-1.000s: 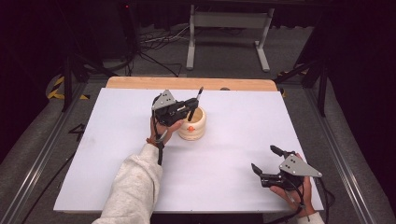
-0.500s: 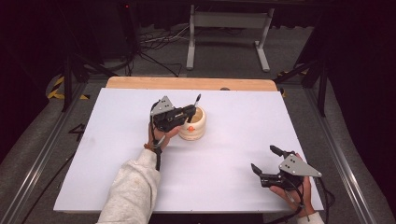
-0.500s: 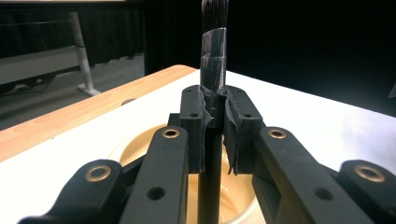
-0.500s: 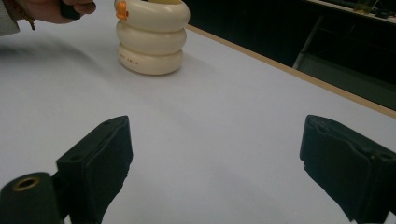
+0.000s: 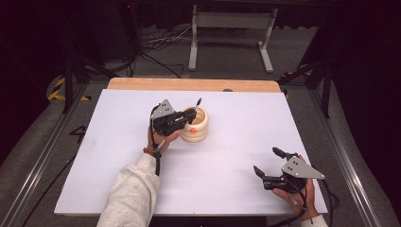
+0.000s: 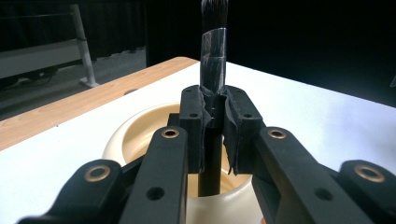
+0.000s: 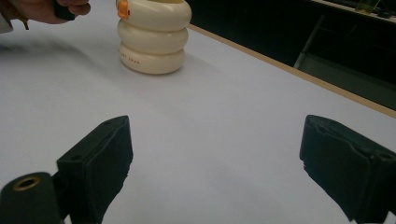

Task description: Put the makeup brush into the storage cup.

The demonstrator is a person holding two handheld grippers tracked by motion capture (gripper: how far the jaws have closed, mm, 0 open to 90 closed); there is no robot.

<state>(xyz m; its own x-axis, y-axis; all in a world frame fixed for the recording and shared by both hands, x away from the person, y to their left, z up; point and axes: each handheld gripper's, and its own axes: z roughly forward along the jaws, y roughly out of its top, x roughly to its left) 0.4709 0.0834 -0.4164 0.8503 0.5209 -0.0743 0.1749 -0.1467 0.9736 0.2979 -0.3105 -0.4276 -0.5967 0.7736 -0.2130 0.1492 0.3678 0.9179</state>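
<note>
High view: white table (image 5: 118,156) on grey floor (image 5: 42,142), dark room.

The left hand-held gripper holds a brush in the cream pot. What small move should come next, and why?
Probably open the left hand-held gripper a little to release the brush. The brush stands upright, its lower end already down inside the pot, so the pot should hold it. The right hand-held gripper rests open, far away.

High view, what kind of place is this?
Probably a lab or studio recording bay: a white-topped table on a dark floor, loose cables behind it, and a metal stand.
</note>
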